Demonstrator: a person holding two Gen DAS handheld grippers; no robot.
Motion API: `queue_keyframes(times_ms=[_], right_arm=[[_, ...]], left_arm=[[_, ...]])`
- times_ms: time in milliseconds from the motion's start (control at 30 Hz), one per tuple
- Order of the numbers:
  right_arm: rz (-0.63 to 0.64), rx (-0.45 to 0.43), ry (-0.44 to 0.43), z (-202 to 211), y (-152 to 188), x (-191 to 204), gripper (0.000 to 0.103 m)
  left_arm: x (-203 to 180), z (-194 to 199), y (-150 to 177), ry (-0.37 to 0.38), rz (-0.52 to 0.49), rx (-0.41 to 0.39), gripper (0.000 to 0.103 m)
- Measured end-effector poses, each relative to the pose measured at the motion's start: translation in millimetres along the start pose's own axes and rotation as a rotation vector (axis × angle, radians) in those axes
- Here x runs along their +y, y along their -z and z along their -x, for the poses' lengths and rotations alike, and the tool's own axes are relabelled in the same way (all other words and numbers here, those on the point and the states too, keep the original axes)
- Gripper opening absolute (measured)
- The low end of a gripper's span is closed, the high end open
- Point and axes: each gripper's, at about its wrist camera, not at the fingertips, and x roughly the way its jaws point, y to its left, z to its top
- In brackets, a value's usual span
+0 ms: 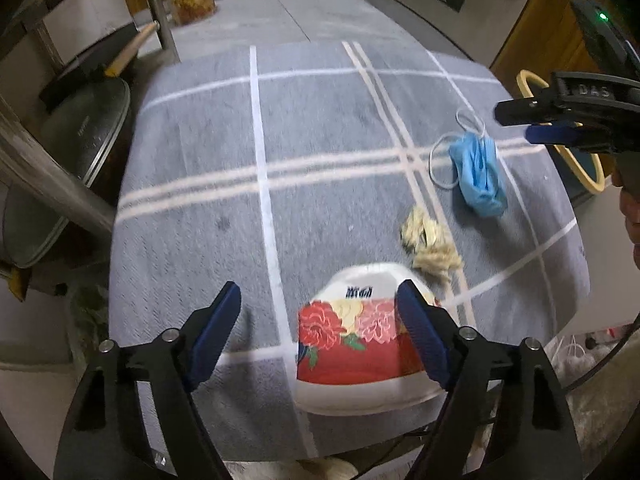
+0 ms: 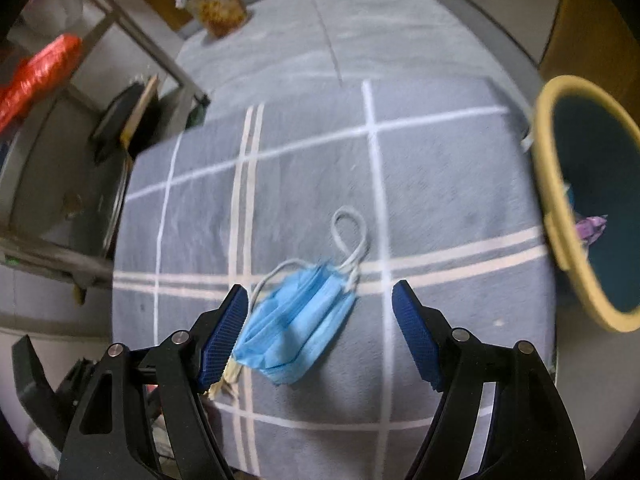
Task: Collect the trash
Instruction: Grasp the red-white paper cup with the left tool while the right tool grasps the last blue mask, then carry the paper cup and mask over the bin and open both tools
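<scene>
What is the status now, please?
Left gripper open, floral cup between its fingers. Right gripper open over blue mask. Nothing blocks.

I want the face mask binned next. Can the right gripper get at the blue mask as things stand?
Probably yes. The right gripper hangs over the blue mask with its jaws open to either side of it, and nothing covers the mask on the grey rug. The crumpled tissue lies beside it, apart.
</scene>
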Motion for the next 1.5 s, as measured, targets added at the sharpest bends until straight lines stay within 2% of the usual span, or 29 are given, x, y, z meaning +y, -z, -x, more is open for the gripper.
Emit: queue_keyframes(times_ms=[233, 300, 333, 400, 467, 600, 700, 1000, 1233, 1400, 1500], right_arm=[[0.095, 0.088, 0.009, -29, 5, 22, 0.073], [0.105, 0.102, 0.018, -33, 6, 24, 0.07], [0.11, 0.106, 0.022, -35, 6, 24, 0.066], [0.119, 0.114, 0.028, -40, 6, 26, 0.062], [0.138, 0.113, 0.028, -42, 5, 29, 0.055], [0.173, 0.107, 0.027, -41, 4, 33, 0.03], [0.19, 0.093, 0.027, -37, 2, 36, 0.018], [0.194, -0.058, -0.018, 19, -14, 29, 0.015], [0.172, -0.211, -0.005, 77, -25, -5, 0.015], [0.108, -0.326, 0.061, 116, -34, -50, 0.015], [0.081, -0.392, 0.147, 142, -35, -92, 0.015]], left_arm=[[1, -11, 1, 0.094, 0.025, 0.037, 0.076], [1, -13, -1, 0.12, 0.031, 0.04, 0.07], [-1, -13, -2, 0.139, 0.028, 0.04, 0.066], [-5, -11, -4, 0.168, 0.013, 0.03, 0.045], [-10, -8, -5, 0.168, -0.006, 0.017, 0.037], [-11, -2, -10, 0.172, -0.008, 0.006, 0.032], [-9, 9, -12, 0.151, -0.018, -0.015, 0.029], [-9, 60, -27, 0.11, -0.054, -0.148, 0.025], [-28, 89, -63, 0.136, -0.042, -0.263, 0.025], [-75, 92, -106, 0.191, -0.098, -0.317, 0.025], [-107, 88, -128, 0.231, -0.132, -0.332, 0.025]])
